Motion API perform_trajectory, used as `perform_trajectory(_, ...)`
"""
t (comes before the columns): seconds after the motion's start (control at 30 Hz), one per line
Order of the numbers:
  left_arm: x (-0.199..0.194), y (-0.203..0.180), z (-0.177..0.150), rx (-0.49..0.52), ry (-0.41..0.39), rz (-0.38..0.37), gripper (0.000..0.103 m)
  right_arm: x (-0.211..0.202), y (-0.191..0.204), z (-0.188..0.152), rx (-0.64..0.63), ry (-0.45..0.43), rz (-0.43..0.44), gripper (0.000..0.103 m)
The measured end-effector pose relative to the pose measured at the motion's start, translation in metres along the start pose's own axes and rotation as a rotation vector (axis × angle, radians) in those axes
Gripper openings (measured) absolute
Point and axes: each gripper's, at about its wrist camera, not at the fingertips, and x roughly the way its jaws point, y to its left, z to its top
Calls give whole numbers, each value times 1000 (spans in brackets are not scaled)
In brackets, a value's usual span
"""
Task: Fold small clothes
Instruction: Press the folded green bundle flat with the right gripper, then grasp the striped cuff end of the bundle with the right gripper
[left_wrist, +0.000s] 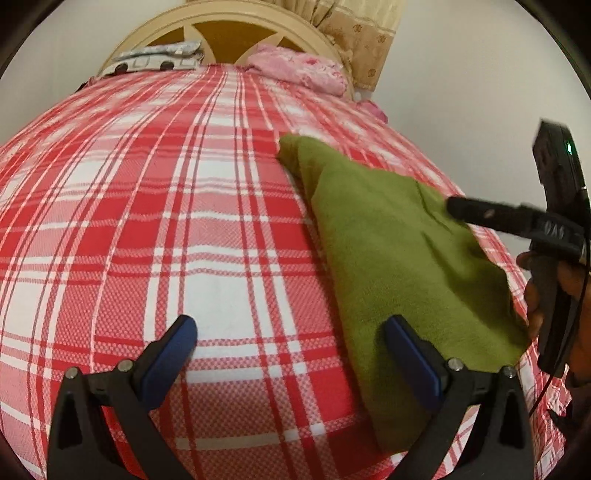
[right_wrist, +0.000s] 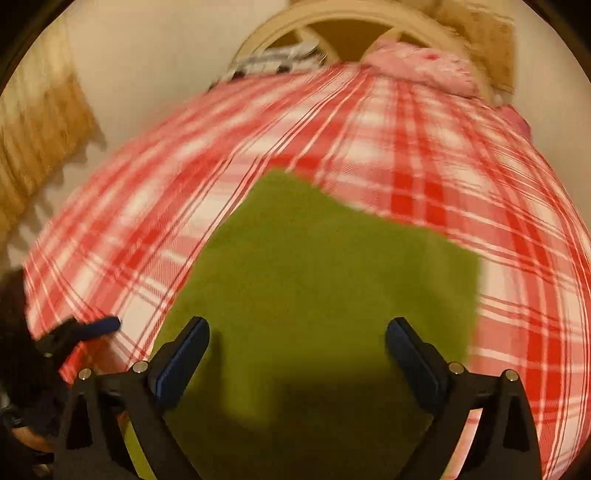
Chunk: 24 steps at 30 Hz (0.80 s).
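A green garment (left_wrist: 402, 266) lies spread flat on the bed (left_wrist: 147, 206), which is covered by a red-and-white plaid sheet; it sits toward the side of the bed away from the headboard (left_wrist: 236, 33), its narrow end pointing at the headboard. The left gripper (left_wrist: 291, 354) hovers over the plaid just beside the garment, jaws wide apart, holding nothing, one finger over the green edge. The right gripper (right_wrist: 297, 354) hangs directly above the garment (right_wrist: 314, 295), jaws likewise spread and empty; that view is blurred. Against the headboard rest a pink bundle of cloth (left_wrist: 299, 68) and a patterned pillow (left_wrist: 159, 59), well apart from the garment
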Motion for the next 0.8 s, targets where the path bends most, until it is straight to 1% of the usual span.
perform_trajectory(0.03,-1,-4,1,15,-6,-5,103,-10,-17,-1,47,-28,12,98)
perform_trajectory(0.1,-1,-7,3,25,-10,-8,103,-20,-47,-4,122,-58,0,98)
perform_trajectory(0.13,-1,-8,4,22,-16,-26,103,-24,-64,-6,161,-64,20,98)
perform_trajectory(0.17,-1,-8,6,19,-16,-43,103,-26,-74,-7,184,-63,43,98)
perform_trajectory(0.2,-1,-8,8,15,-17,-63,103,-26,-92,-10,245,-55,90,98)
perform_trajectory(0.27,3,-10,12,8,-13,-95,103,-21,-109,-15,314,-37,148,98)
perform_trajectory(0.3,6,-12,13,2,-9,-116,103,-15,-115,-19,335,-21,194,98)
perform_trajectory(0.4,13,-15,17,-13,7,-147,103,1,-117,-24,331,15,191,98)
perform_trajectory(0.5,20,-16,20,-33,31,-165,103,16,-121,-30,392,20,284,98)
perform_trajectory(0.6,27,-16,22,-40,54,-185,103,33,-125,-30,421,34,337,98)
perform_trajectory(0.7,32,-20,22,-22,60,-199,103,38,-125,-27,425,23,383,98)
perform_trajectory(0.77,34,-26,23,4,62,-205,102,41,-128,-27,438,16,449,98)
perform_trajectory(0.8,36,-30,22,26,64,-211,100,45,-127,-25,447,21,508,98)
